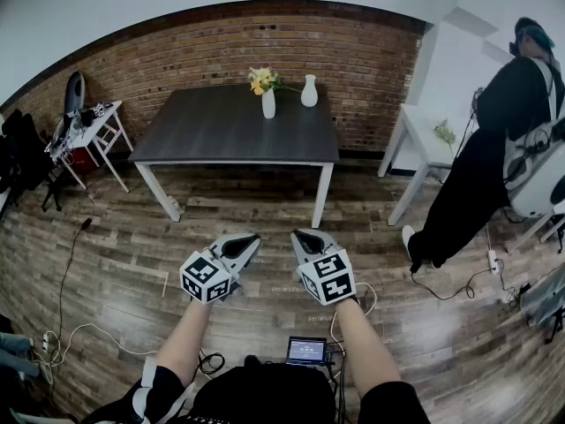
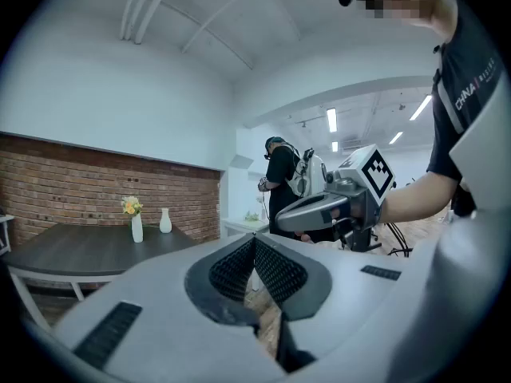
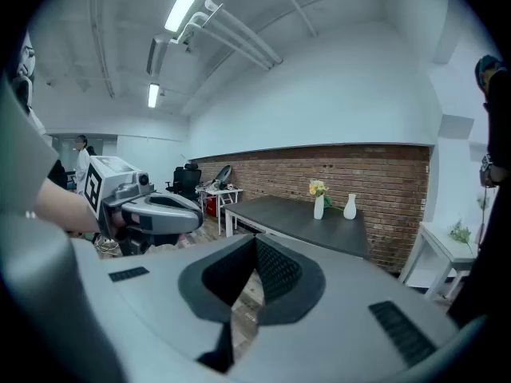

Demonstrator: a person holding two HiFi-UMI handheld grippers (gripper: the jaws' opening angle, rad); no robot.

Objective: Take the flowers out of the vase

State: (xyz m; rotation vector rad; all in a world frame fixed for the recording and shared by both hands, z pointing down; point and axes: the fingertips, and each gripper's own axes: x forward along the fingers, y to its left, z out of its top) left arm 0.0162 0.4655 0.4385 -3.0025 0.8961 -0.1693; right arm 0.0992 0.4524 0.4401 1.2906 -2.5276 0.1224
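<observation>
**Item 1: flowers** [image 1: 261, 79]. A yellow and white bunch with its stems in a slim white vase [image 1: 268, 105]. The vase stands upright near the far edge of the dark desk [image 1: 221, 135], by the brick wall. A 2nd white vase [image 1: 309, 91] stands just beside it and looks empty.

**Item 2: left gripper** [image 1: 251, 240]. Its fingers [image 2: 275, 271] are clenched together with nothing between them. It is held over the wood floor, well apart from the desk.

**Item 3: right gripper** [image 1: 300, 236]. Its fingers [image 3: 276, 271] are likewise pressed together and empty. It sits beside the left gripper.

**Status.** The flowers are untouched and in the vase, so the step in hand is probably the approach.

**Handling note.**
- Walk up to the desk's near edge and part both pairs of fingers before reaching.
- 1 gripper should probably steady the narrow vase low on its body, since it looks easy to tip.
- The other should take the stems just above the vase mouth, not the blooms, and lift straight up until the stems come free.
- Keep clear of the 2nd vase.
</observation>
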